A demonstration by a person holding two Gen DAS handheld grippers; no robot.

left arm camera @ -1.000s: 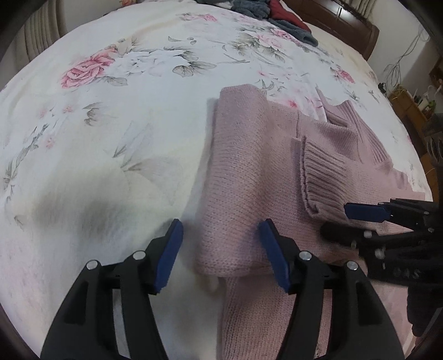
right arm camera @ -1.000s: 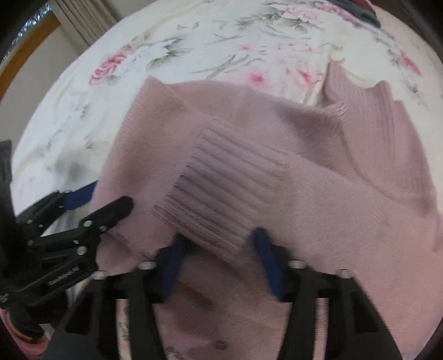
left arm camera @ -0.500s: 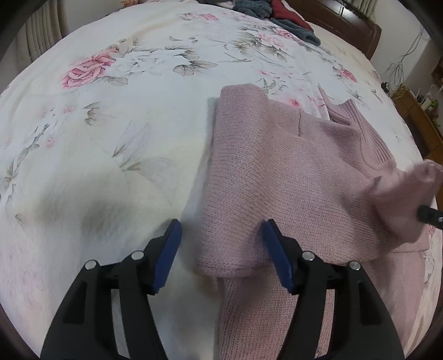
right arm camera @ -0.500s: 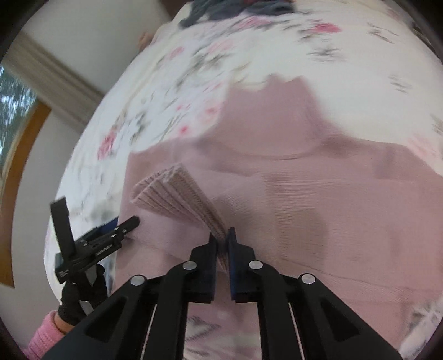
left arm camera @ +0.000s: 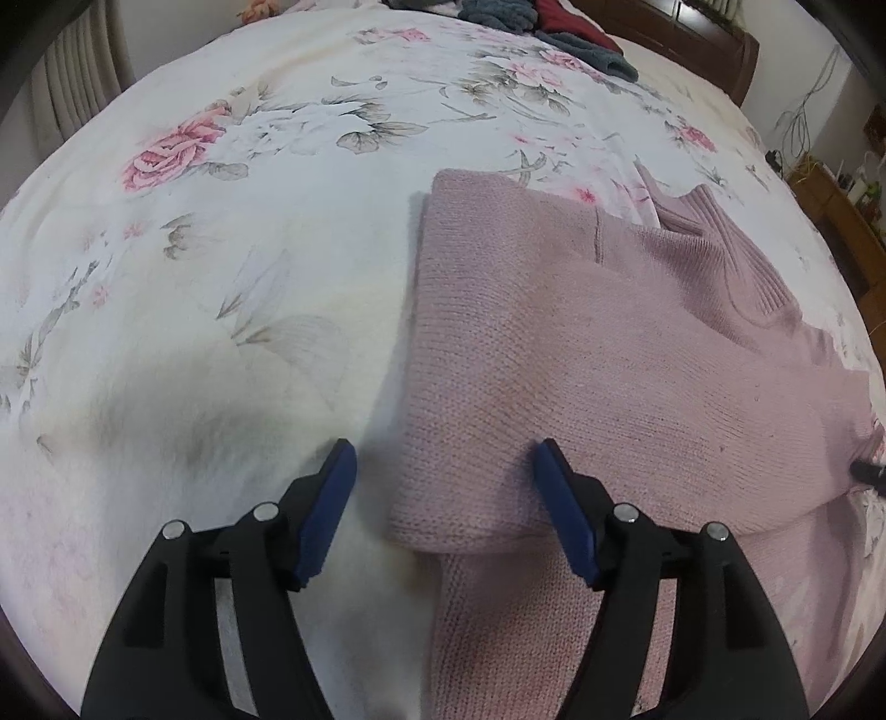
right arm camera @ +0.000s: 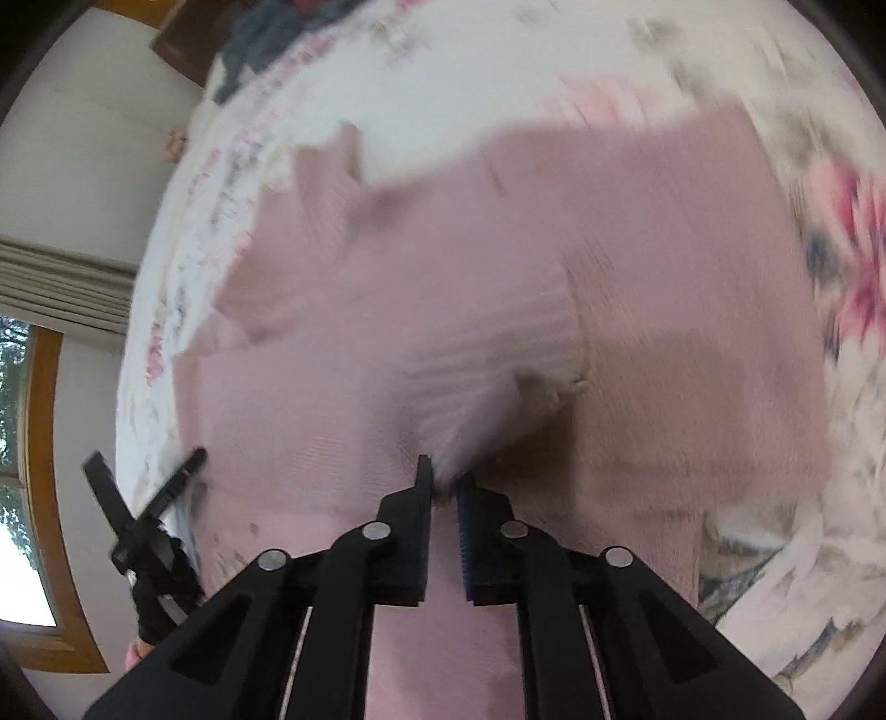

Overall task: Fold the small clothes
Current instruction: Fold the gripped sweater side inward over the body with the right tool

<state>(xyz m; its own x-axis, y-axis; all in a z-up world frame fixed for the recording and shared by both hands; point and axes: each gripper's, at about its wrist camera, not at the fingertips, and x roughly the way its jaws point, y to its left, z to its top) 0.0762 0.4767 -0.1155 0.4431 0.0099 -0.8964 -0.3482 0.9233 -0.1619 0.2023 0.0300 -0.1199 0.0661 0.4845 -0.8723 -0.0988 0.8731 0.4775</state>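
Right gripper [right arm camera: 446, 479]: jaws nearly closed, pinching ribbed cuff [right arm camera: 498, 354] of pink sweater [right arm camera: 637, 266]; cuff lifted above sweater body, view blurred. Left gripper [left arm camera: 443, 459]: jaws wide apart, holding nothing, straddling folded left edge of sweater [left arm camera: 581, 354], fingers [left arm camera: 326, 498] low over floral bedsheet [left arm camera: 221, 232]. Sweater lies flat on bedsheet, collar [left arm camera: 714, 238] toward far right. Pile of dark clothes [left arm camera: 554, 22] at far end of bed. Window [right arm camera: 22, 471] at left in right wrist view.
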